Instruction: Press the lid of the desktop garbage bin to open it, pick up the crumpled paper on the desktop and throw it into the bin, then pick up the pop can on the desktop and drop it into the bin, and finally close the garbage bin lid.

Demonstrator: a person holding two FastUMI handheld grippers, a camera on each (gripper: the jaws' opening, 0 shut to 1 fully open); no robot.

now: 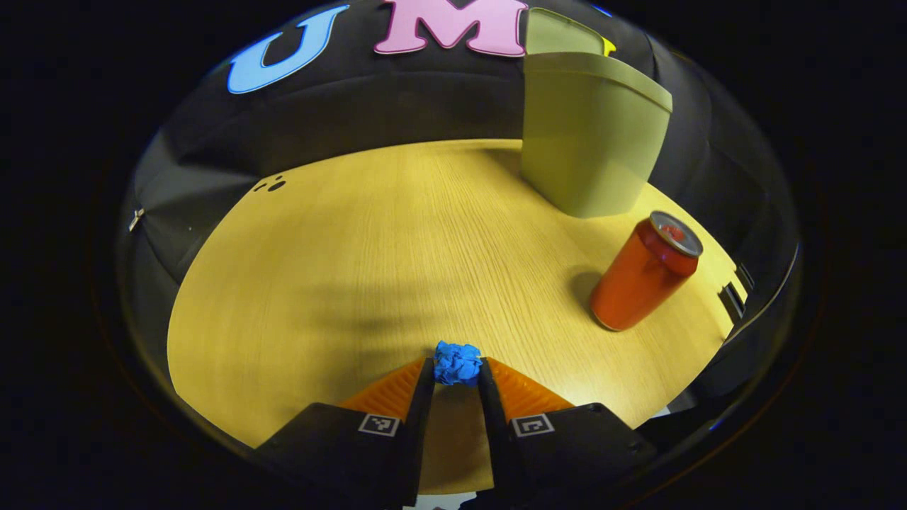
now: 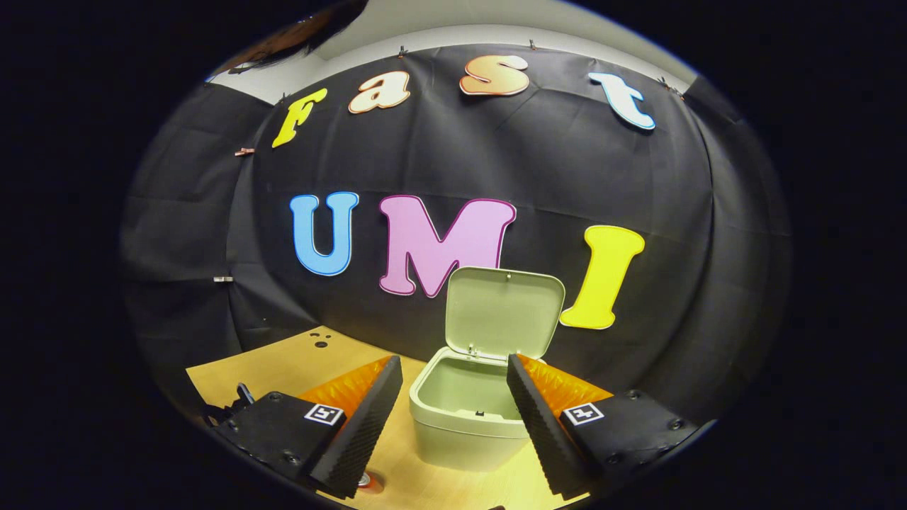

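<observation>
A blue crumpled paper ball (image 1: 457,363) sits between the fingertips of my left gripper (image 1: 457,374), low over the wooden desktop (image 1: 368,248); both fingers press on it. The pale green bin (image 1: 592,134) stands at the far right of the left gripper view, and a red pop can (image 1: 645,273) stands upright in front of it. In the right gripper view the bin (image 2: 464,418) is seen from above with its lid (image 2: 504,312) raised upright and its inside bare. My right gripper (image 2: 453,404) hangs open above the desk, its fingers either side of the bin's image.
Black cloth walls close the booth behind and beside the desk. Small dark holes (image 1: 271,185) mark the desk's far left corner. The top of the pop can (image 2: 368,482) peeks below my right gripper's left finger. The desk's right edge (image 1: 730,283) lies just past the can.
</observation>
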